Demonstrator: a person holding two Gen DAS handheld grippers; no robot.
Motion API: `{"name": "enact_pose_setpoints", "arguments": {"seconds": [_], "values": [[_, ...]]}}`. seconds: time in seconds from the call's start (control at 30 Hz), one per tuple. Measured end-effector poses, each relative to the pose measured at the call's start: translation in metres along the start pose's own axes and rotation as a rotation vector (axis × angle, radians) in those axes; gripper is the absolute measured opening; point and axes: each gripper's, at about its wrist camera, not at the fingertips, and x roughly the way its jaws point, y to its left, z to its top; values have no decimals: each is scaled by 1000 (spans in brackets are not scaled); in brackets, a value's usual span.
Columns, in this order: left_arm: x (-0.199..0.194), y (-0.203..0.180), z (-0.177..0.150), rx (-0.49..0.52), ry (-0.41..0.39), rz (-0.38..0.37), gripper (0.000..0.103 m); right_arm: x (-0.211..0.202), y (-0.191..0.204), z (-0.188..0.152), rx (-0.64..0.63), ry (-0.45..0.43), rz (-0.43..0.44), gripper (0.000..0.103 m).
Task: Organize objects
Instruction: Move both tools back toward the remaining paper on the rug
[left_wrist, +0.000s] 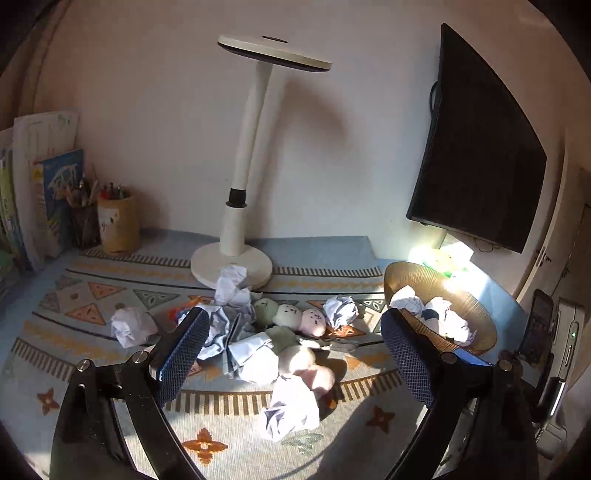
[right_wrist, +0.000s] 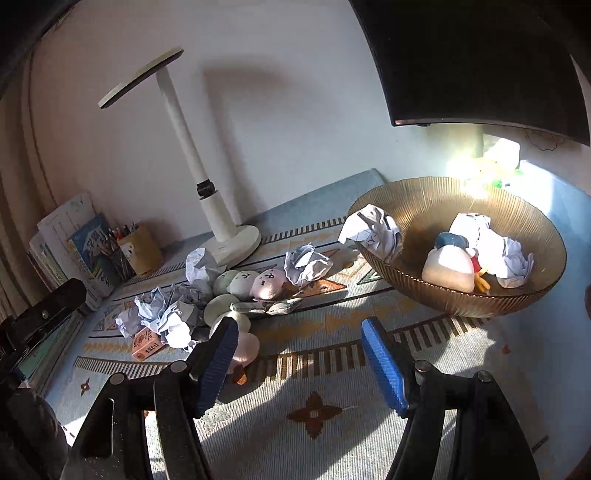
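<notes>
Several crumpled paper balls (left_wrist: 133, 326) lie on the patterned mat (left_wrist: 92, 295), mixed with two strings of round plush toys (left_wrist: 288, 315) in green, white and pink. An amber ribbed bowl (right_wrist: 424, 206) at the right holds paper balls (right_wrist: 506, 258) and a white plush toy (right_wrist: 448, 267); one paper ball (right_wrist: 373, 229) hangs over its left rim. My left gripper (left_wrist: 295, 317) is open above the pile, touching nothing. My right gripper (right_wrist: 299, 325) is open over bare mat in front of the bowl, a pink plush (right_wrist: 245, 349) just beside its left finger.
A white desk lamp (left_wrist: 243, 177) stands behind the pile. A pen holder (left_wrist: 118, 221) and books (left_wrist: 48, 184) sit at the back left, and a dark monitor (left_wrist: 476, 147) hangs at the right. A phone (left_wrist: 537, 328) stands beside the bowl. A small orange box (right_wrist: 146, 345) lies by the papers.
</notes>
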Motion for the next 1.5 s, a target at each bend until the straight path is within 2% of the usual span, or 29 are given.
{"name": "enact_pose_setpoints", "arguments": {"seconds": [0.07,0.17,0.2,0.27,0.3,0.33,0.37,0.5,0.6,0.73,1.13,1.23,1.3,1.37,1.43,1.5], "values": [[3,22,-15,-1,18,73,94,12,6,-12,-15,16,3,68],[12,46,-34,-3,44,134,94,21,9,-18,-37,39,-30,68],[16,52,-40,-4,50,147,94,21,10,-18,-43,34,-25,72],[26,64,-49,-39,72,131,94,25,9,-20,-40,49,-35,85],[30,69,-53,-61,102,130,94,27,10,-20,-44,57,-38,87],[32,72,-52,-70,126,109,94,27,11,-20,-52,58,-36,87],[30,74,-53,-77,114,79,94,28,12,-21,-59,59,-34,87],[33,81,-56,-117,146,41,94,22,16,-23,-86,30,-37,89],[31,85,-56,-141,139,26,94,21,19,-23,-100,24,-46,92],[29,87,-57,-156,127,37,94,23,20,-23,-108,32,-48,92],[31,90,-55,-162,149,0,94,32,20,-23,-106,83,-38,92],[28,119,-53,-284,165,-69,94,33,19,-24,-101,92,-37,92],[30,147,-49,-364,174,-53,94,35,19,-23,-90,109,-59,92],[34,166,-37,-315,191,19,94,39,17,-23,-41,157,-109,92],[43,173,-26,-221,222,68,94,35,19,-28,34,173,-33,92],[55,177,-17,-148,240,78,94,31,35,-30,45,157,22,92]]}}
